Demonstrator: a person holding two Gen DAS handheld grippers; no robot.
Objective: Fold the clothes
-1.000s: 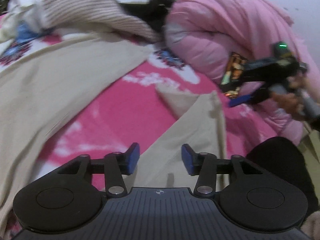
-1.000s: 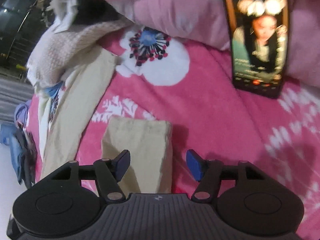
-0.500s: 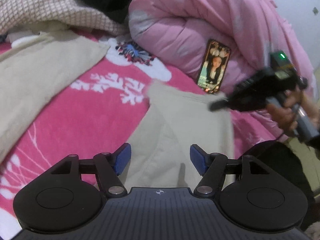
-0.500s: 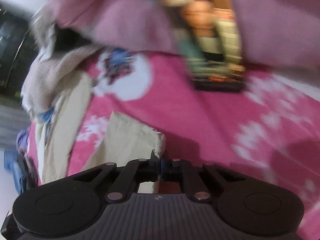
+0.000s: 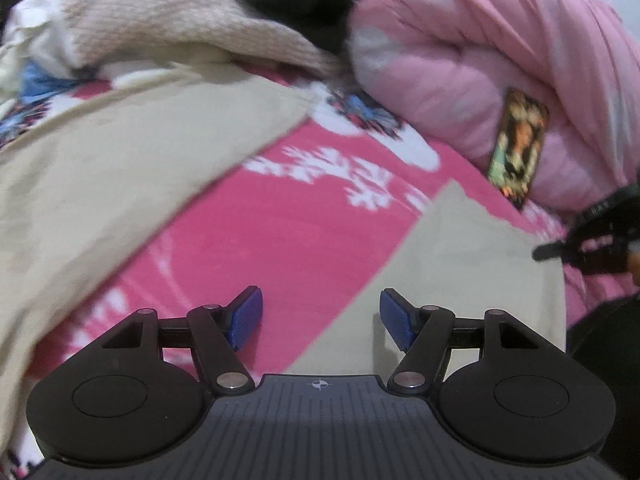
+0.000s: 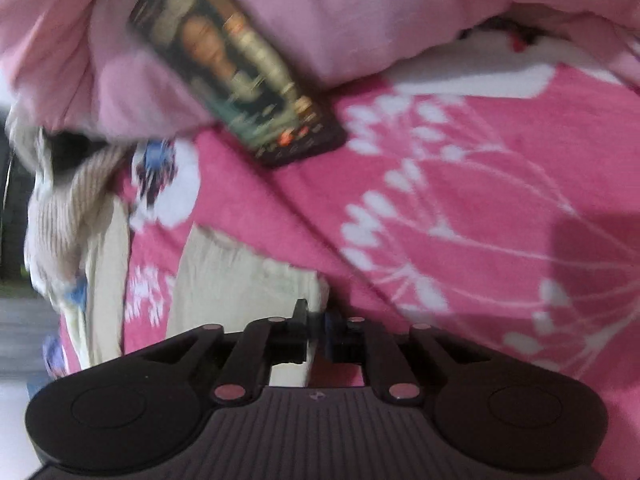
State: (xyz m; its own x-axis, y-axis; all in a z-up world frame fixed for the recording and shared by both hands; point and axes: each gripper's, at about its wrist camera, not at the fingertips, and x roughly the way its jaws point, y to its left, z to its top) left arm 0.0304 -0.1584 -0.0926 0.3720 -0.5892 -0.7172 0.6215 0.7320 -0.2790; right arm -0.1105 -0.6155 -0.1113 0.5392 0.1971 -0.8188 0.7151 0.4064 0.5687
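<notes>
No container appears in either view; all items lie on a pink floral bedsheet (image 5: 304, 240).

Left wrist view: the left gripper (image 5: 320, 318) has its jaws spread wide and holds nothing. The blue fingertips (image 5: 245, 317) sit at lower centre of the frame. The beige garment (image 5: 472, 272) lies flat on the sheet at lower right, with one pointed corner reaching toward mid-frame. Its left edge runs diagonally between the two fingers, so the right finger is over cloth and the left finger is over bare sheet. Whether either finger touches the surface cannot be told. A second span of beige fabric (image 5: 120, 168) fills the left of the frame. A knit sweater (image 5: 168, 28) lies at upper left, on a heap of other clothes. A pink quilt (image 5: 480, 60) occupies the upper right, with a phone (image 5: 518, 146) propped against it. The right gripper (image 5: 540, 254) enters at the right edge, at the garment's far edge.

Right wrist view: the right gripper's jaws are closed narrow, pinching the garment's edge at lower centre. The rest of the garment extends to the left of the fingers. The phone is at upper centre-left, blurred.
</notes>
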